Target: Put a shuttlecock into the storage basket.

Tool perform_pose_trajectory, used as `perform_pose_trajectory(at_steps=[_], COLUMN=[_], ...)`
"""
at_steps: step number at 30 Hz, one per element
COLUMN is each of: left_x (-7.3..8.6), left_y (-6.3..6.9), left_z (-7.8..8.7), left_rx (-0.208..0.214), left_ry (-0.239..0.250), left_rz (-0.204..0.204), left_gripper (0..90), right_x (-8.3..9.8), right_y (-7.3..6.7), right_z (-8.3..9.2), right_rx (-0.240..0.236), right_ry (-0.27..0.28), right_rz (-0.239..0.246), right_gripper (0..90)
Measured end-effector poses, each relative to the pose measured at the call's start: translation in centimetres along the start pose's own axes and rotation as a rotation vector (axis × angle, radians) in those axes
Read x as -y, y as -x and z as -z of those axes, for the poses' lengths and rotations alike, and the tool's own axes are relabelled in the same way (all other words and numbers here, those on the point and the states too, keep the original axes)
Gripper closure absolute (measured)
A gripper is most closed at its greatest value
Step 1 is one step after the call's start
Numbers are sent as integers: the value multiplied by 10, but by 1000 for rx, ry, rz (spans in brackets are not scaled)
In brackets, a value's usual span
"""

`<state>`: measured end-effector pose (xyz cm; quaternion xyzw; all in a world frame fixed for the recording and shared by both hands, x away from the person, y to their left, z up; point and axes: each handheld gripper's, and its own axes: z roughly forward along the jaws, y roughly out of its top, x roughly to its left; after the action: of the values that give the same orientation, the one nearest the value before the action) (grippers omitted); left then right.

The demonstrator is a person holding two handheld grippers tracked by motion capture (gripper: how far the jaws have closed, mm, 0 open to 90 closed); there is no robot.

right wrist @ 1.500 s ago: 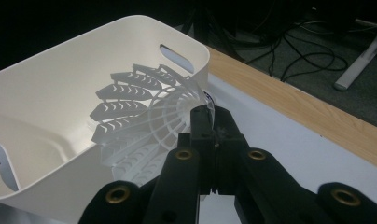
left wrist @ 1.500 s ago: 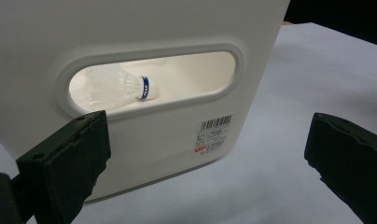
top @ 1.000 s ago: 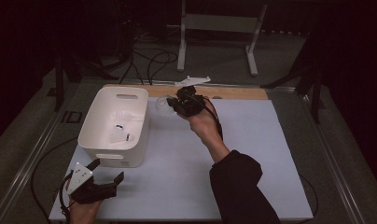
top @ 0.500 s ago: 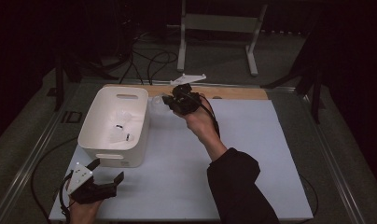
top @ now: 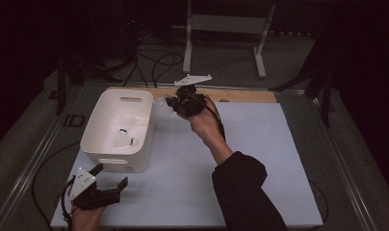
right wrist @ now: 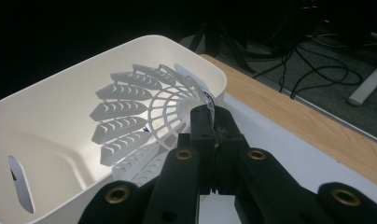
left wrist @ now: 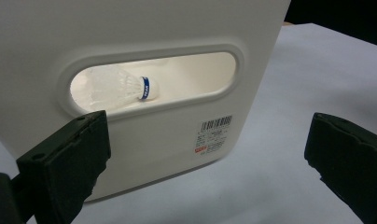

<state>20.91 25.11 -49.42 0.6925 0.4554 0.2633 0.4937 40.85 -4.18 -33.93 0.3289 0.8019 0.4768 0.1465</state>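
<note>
Right claw (right wrist: 213, 122) clamps a shuttlecock (right wrist: 144, 121) by the bin's (top: 98, 144) far rim, not dropped yet. Others already inside. Left claw (top: 106, 179) wide, idle nr tabletop's (top: 260, 159) near-left corner.
</note>
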Motion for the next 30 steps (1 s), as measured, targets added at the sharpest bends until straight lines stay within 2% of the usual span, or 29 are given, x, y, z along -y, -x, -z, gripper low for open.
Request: perform_pose_trajectory(at_steps=[30], left_x=[0], left_y=[0], left_z=[0], left_rx=[2], left_ry=[3], left_rz=[0], left_gripper=[10], right_x=[-10], right_y=[-8], right_z=[-12], right_rx=[-19], right_ry=[23], right_rz=[13], right_gripper=[891])
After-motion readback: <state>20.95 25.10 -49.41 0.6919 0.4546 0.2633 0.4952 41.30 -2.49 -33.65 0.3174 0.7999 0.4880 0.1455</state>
